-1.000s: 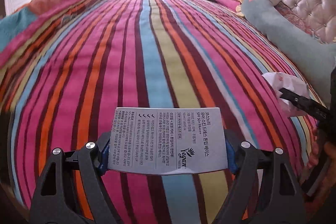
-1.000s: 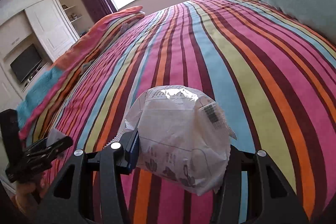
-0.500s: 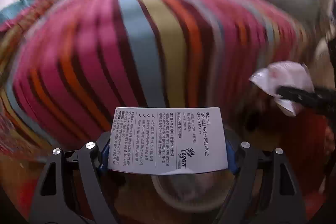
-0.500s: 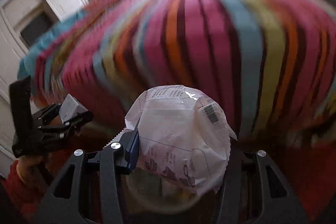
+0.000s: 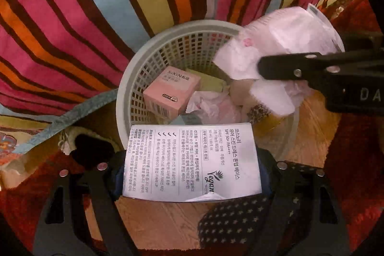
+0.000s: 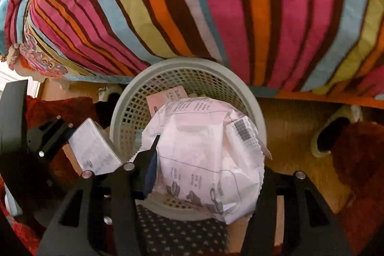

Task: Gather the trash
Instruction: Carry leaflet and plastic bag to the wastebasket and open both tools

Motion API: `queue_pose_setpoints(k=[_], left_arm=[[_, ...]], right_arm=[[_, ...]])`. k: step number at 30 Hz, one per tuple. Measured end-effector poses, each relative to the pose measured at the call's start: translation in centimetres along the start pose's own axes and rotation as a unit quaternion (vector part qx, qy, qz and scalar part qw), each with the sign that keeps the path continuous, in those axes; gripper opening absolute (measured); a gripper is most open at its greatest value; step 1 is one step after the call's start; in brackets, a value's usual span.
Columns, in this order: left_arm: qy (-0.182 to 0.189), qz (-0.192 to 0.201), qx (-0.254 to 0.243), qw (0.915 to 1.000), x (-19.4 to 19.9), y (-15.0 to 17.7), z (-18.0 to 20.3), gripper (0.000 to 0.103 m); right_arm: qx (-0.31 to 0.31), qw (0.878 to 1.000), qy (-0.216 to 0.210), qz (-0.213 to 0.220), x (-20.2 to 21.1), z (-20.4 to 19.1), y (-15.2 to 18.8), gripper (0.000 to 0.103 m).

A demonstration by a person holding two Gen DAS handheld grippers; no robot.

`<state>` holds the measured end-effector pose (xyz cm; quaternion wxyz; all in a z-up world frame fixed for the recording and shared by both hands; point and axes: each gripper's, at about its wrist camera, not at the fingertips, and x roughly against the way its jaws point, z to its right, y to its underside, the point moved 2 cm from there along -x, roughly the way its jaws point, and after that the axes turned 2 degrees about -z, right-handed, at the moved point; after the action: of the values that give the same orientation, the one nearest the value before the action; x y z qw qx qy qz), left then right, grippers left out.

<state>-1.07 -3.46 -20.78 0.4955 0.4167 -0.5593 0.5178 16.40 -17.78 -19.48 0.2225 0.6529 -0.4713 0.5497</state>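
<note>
My left gripper (image 5: 192, 174) is shut on a white printed box (image 5: 192, 162) and holds it over the near rim of a grey mesh trash basket (image 5: 134, 78). My right gripper (image 6: 204, 174) is shut on a puffy white wrapper (image 6: 206, 155) and holds it above the same basket (image 6: 124, 112). The wrapper also shows in the left wrist view (image 5: 276, 40), over the basket's right side. The left gripper with its box (image 6: 93, 150) shows at the left of the right wrist view. A pink box (image 5: 171, 92) and other wrappers lie inside the basket.
The basket stands on a wooden floor (image 5: 156, 220) against the striped bedspread (image 5: 96, 4) that hangs down the bed's side. A red rug (image 6: 360, 172) and slippers (image 6: 331, 136) lie around it. A dark star-patterned cloth (image 5: 240, 220) is just below the grippers.
Both grippers have swung down from above the bed to the trash basket on the floor, each still holding its piece of trash.
</note>
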Motion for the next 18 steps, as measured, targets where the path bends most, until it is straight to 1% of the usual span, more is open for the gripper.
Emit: queue_pose_setpoints(k=[1, 2, 3, 7, 8, 14, 15, 16, 18], left_arm=[[0.002, -0.001, 0.0, 1.0, -0.1, 0.0, -0.1, 0.081], [0.003, -0.002, 0.002, 1.0, -0.2, -0.1, 0.3, 0.089], [0.004, 0.0, 0.004, 1.0, -0.2, -0.2, 0.2, 0.094], [0.012, 0.011, 0.016, 0.9997, -0.2, -0.1, -0.1, 0.095], [0.011, 0.011, 0.018, 0.9997, -0.2, -0.1, -0.1, 0.095], [0.014, 0.004, 0.02, 0.9997, -0.5, -0.3, 0.0, 0.095], [0.014, 0.005, 0.023, 0.9996, -0.4, -0.3, 0.1, 0.095], [0.016, 0.007, 0.027, 0.9995, -0.3, -0.4, -0.1, 0.095], [0.017, 0.011, 0.037, 0.9991, 0.1, -0.6, -0.3, 0.095]], right_arm=[[0.003, 1.0, 0.0, -0.001, -0.2, -0.1, 0.1, 0.06], [0.005, 1.0, 0.001, -0.002, -0.4, -0.1, 0.9, 0.073], [0.006, 1.0, 0.001, 0.0, -0.4, -0.1, 0.8, 0.083], [-0.008, 1.0, 0.001, 0.003, -0.4, 0.7, 1.7, 0.086], [-0.014, 1.0, 0.002, 0.002, -0.4, 0.9, 1.8, 0.088], [-0.048, 0.999, 0.001, 0.006, -0.1, 2.3, 1.8, 0.09], [-0.053, 0.999, 0.002, 0.008, 0.1, 2.4, 1.9, 0.092], [-0.058, 0.998, 0.005, 0.011, 0.4, 2.6, 1.9, 0.095], [-0.069, 0.997, 0.011, 0.016, 1.3, 2.7, 2.0, 0.095]])
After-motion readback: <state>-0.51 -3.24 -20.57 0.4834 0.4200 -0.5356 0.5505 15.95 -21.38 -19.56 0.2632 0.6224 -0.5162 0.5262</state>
